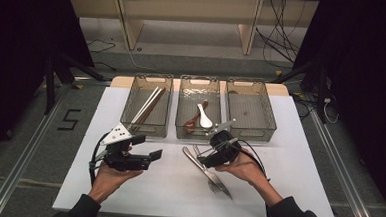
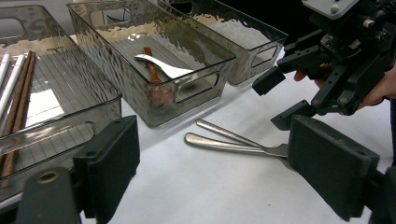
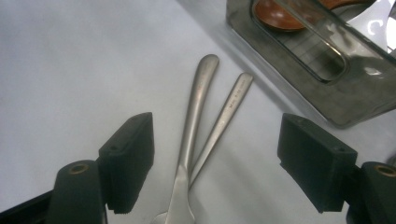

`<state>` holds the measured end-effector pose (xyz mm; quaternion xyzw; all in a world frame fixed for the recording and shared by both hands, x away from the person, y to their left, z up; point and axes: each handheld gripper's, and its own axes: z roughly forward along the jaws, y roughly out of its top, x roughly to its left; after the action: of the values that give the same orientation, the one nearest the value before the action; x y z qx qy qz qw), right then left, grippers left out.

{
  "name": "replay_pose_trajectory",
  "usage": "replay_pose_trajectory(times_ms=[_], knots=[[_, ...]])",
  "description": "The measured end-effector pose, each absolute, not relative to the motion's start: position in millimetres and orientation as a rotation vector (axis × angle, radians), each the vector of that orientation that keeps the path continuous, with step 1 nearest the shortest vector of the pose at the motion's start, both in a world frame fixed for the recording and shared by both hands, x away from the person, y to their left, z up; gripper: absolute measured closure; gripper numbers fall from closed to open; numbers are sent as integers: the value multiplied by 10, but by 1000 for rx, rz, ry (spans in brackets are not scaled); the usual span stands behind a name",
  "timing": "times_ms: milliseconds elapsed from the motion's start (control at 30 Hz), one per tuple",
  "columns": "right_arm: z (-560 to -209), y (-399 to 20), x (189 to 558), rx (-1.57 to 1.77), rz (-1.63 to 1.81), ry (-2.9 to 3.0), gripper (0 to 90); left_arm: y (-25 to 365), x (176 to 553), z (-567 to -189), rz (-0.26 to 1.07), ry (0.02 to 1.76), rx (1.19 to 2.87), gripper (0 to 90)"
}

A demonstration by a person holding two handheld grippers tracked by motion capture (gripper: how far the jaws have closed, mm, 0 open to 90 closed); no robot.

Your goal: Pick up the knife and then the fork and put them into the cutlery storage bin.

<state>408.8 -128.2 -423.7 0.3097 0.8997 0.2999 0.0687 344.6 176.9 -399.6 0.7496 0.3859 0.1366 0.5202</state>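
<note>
Two metal forks (image 1: 210, 174) lie side by side on the white table (image 1: 141, 191), handles toward the bins. My right gripper (image 1: 203, 158) hovers low over those handles. In the right gripper view it (image 3: 215, 158) is open, with both fork handles (image 3: 200, 93) lying on the table between the jaws and untouched. My left gripper (image 1: 148, 147) is held to the left of the forks, open and empty. Its own view shows its gap (image 2: 215, 177) aimed at the forks (image 2: 224, 140), with the right gripper (image 2: 280, 100) beyond them.
Three clear grey bins stand in a row at the back. The left bin (image 1: 146, 126) holds chopsticks (image 1: 148, 106). A brown spoon and a white spoon (image 1: 204, 116) lie in the middle bin (image 1: 196, 132). The right bin (image 1: 249, 134) has nothing in it.
</note>
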Motion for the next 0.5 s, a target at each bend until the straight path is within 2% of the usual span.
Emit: replay_pose_trajectory(times_ms=[500], knots=[[-4331, -1206, 4065, 899, 813, 2756, 310, 1780, 3430, -3995, 332, 916, 1803, 165]])
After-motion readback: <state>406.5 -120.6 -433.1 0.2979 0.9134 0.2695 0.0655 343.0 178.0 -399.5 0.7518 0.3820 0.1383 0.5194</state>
